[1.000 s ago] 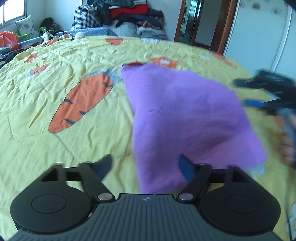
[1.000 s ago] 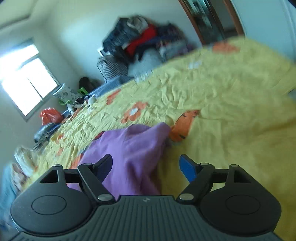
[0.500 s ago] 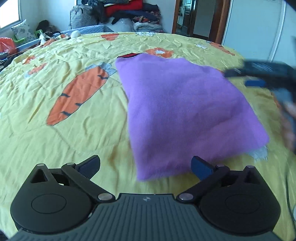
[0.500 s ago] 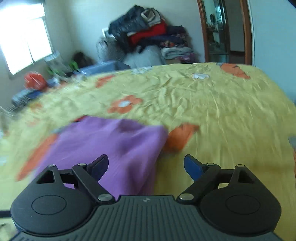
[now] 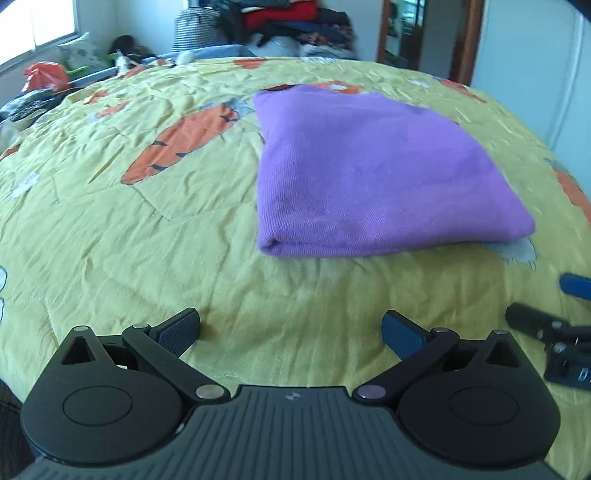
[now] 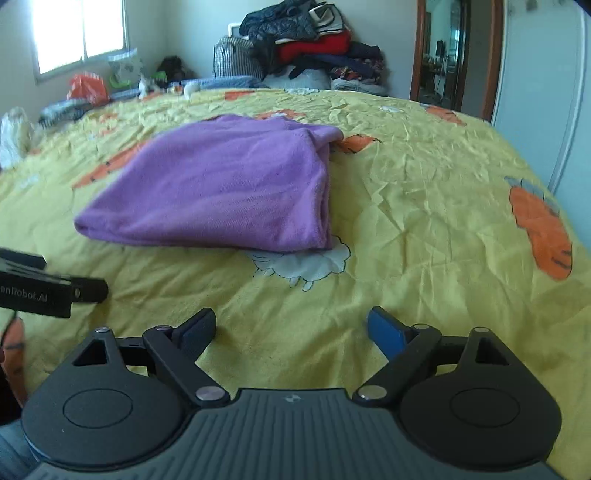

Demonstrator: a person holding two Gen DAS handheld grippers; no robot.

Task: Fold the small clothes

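A purple garment (image 5: 369, 170) lies folded into a flat rectangle on the yellow carrot-print bedspread (image 5: 147, 221); it also shows in the right wrist view (image 6: 221, 184). My left gripper (image 5: 291, 328) is open and empty, hovering over the bedspread a little short of the garment's near fold. My right gripper (image 6: 291, 325) is open and empty, also short of the garment. Each gripper shows at the edge of the other's view: the right one in the left wrist view (image 5: 554, 325), the left one in the right wrist view (image 6: 48, 288).
A pile of clothes and bags (image 6: 306, 51) stands beyond the far edge of the bed. A window (image 6: 77, 33) and clutter (image 6: 88, 88) are at the far left. A door frame (image 6: 454, 55) and a white wall are at the right.
Both grippers have let go of the garment and pulled back toward the near side of the bed. The garment has dropped flat and lies folded.
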